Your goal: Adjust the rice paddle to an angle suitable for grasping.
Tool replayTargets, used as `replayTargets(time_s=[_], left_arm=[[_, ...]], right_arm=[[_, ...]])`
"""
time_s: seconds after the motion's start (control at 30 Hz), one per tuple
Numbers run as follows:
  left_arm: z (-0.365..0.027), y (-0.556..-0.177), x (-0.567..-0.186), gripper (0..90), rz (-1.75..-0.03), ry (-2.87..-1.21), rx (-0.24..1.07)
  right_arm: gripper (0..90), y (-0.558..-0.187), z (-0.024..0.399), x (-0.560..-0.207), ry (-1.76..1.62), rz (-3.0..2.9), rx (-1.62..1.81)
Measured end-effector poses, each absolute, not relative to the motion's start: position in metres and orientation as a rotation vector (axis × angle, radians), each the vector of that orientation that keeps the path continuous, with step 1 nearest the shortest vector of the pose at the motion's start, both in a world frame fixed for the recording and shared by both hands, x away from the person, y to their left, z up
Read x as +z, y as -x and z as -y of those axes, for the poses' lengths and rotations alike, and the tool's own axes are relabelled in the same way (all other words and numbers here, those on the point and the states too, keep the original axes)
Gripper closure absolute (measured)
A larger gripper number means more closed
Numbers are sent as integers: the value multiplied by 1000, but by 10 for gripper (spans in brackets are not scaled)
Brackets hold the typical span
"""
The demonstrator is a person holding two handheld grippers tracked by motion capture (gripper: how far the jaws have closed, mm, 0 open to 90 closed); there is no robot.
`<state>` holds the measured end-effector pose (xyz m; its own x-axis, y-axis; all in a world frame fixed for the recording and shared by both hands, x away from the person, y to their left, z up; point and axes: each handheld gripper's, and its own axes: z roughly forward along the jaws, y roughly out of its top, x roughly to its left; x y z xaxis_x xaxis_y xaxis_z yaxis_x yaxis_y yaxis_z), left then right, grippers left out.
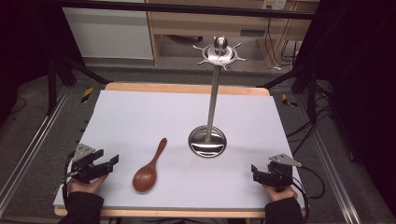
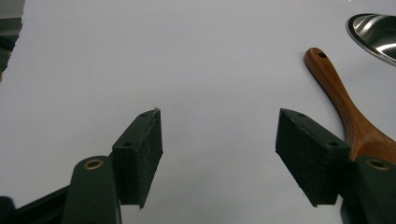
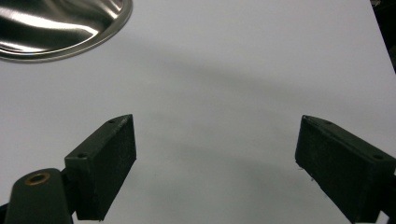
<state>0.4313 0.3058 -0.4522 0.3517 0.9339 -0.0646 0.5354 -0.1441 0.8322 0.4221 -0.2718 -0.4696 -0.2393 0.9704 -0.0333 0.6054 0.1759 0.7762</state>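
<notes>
- The white table cover [image 1: 140, 121] is evenly and softly lit from above; the room to the far left and right lies in near darkness.
- The steel stand [image 1: 214, 93] throws bright glare off its base and top.
- Shadows are faint; a soft grey band crosses the cover in the right gripper view.
- The high view is slightly soft and grainy.

Reddish-brown wooden spoon [image 1: 148, 169], shiny silver stand [image 1: 208, 141], plain white table cover [image 1: 140, 116], black tongs [image 1: 106, 164]
</notes>
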Motion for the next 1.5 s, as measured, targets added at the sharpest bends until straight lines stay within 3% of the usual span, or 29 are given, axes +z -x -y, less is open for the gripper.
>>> replayTargets(time_s=[0.5, 1.5], left_arm=[[-292, -428, -445, 393, -1232, -1910, 625], [-249, -436, -416, 380, -1106, -2036, 482]], right_arm=[[117, -422, 271, -471, -1492, -1935, 868], [107, -421, 263, -467, -1467, -1937, 863]])
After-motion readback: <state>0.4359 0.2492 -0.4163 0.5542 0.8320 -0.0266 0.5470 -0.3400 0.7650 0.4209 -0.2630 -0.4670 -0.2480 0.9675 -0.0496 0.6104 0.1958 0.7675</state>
